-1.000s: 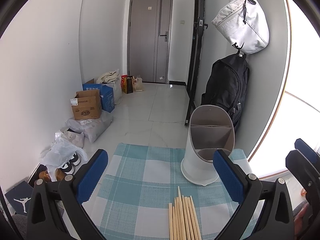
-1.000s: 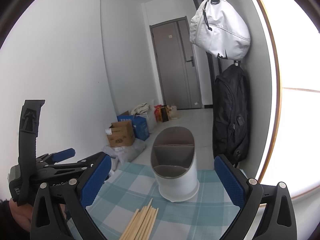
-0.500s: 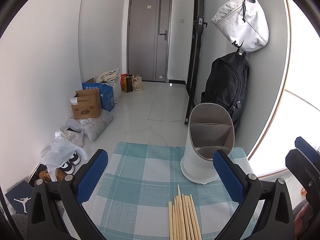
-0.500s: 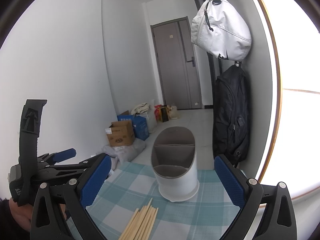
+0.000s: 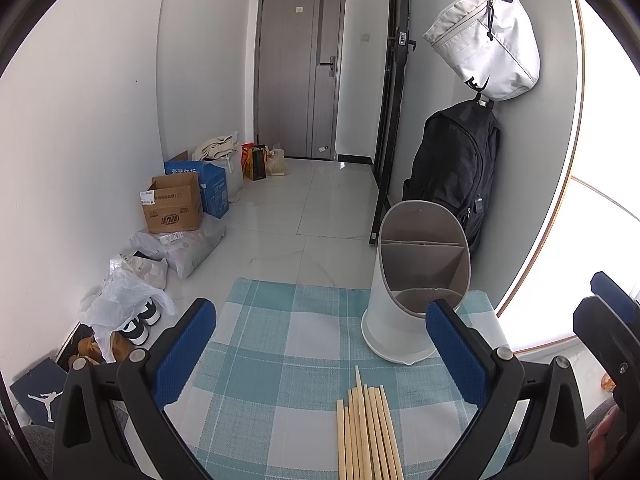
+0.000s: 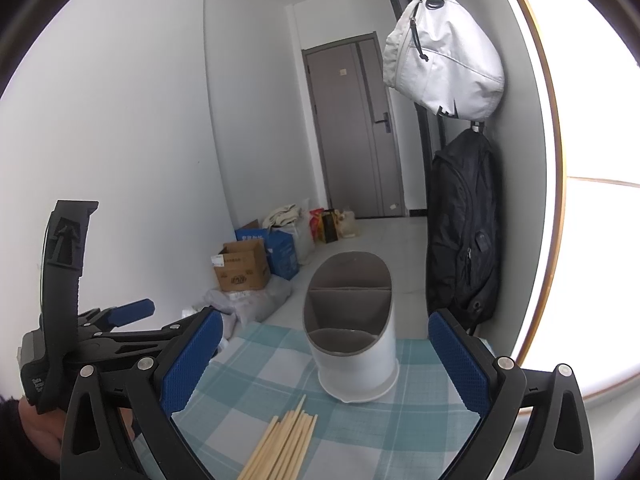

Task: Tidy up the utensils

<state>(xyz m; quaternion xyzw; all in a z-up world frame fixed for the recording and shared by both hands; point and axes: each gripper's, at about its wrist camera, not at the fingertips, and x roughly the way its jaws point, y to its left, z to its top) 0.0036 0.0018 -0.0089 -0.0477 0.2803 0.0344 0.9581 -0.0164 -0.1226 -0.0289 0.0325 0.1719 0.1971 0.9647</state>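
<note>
Several wooden chopsticks [image 5: 367, 432] lie side by side on a teal-and-white checked cloth [image 5: 264, 360]; they also show in the right wrist view [image 6: 282, 446]. A white utensil holder [image 5: 416, 284] with grey divided compartments stands upright beyond them, empty; it also shows in the right wrist view [image 6: 350, 328]. My left gripper [image 5: 320, 348] is open and empty above the cloth, short of the chopsticks. My right gripper [image 6: 326, 356] is open and empty, to the right of the left one.
A black backpack [image 5: 456, 176] and a white bag [image 5: 488, 36] hang on the wall right of the table. Cardboard boxes [image 5: 172, 208], plastic bags and shoes [image 5: 136, 320] sit on the floor at left. The cloth's far edge drops to tiled floor.
Both grippers have barely shifted; the view has tilted very slightly. Nothing was taken hold of or moved.
</note>
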